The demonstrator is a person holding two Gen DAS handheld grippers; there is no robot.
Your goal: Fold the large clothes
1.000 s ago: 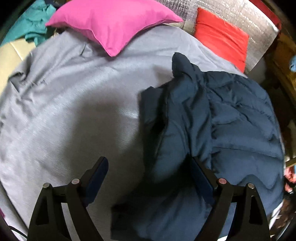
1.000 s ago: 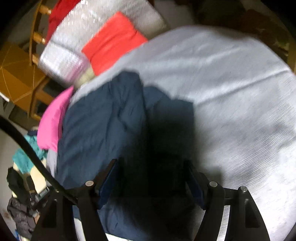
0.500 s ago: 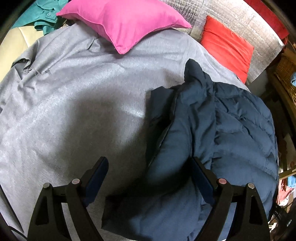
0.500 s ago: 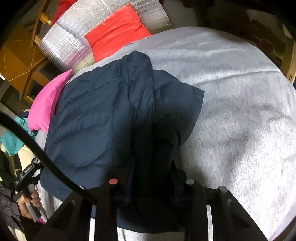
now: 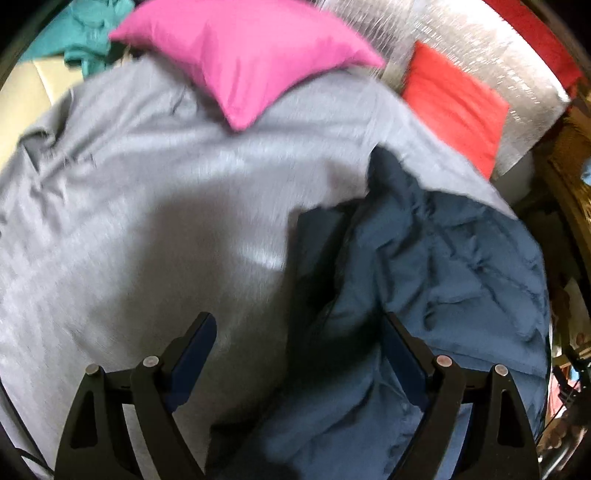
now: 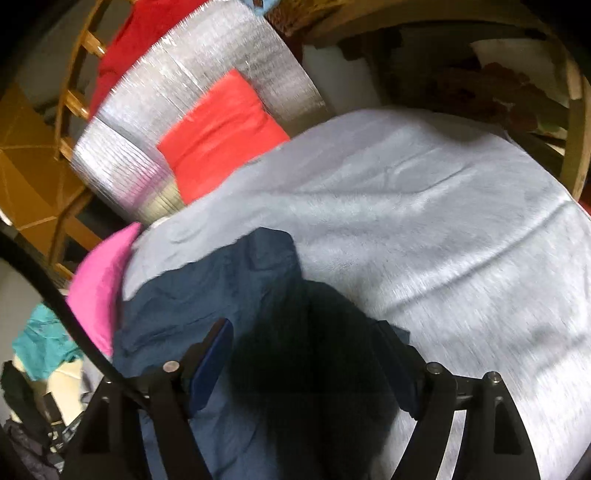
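Observation:
A dark navy quilted puffer jacket (image 5: 443, 280) lies partly folded on a grey bed sheet (image 5: 147, 221), with a flap doubled over along its left edge. My left gripper (image 5: 299, 339) is open and empty above that left edge. In the right wrist view the jacket (image 6: 221, 295) lies at the lower left of the sheet (image 6: 443, 240). My right gripper (image 6: 306, 347) is open over a dark shadowed part of the jacket, holding nothing.
A pink pillow (image 5: 243, 55) and a red pillow (image 5: 454, 103) lie at the head of the bed, against a silver foil mat (image 6: 199, 81). Teal clothing (image 5: 81, 33) lies beyond the sheet's far left. A wooden frame (image 6: 576, 122) borders the bed.
My right gripper was shut on the jacket half a second ago; now it is open and has pulled back. The left view has shifted slightly and is blurred by motion.

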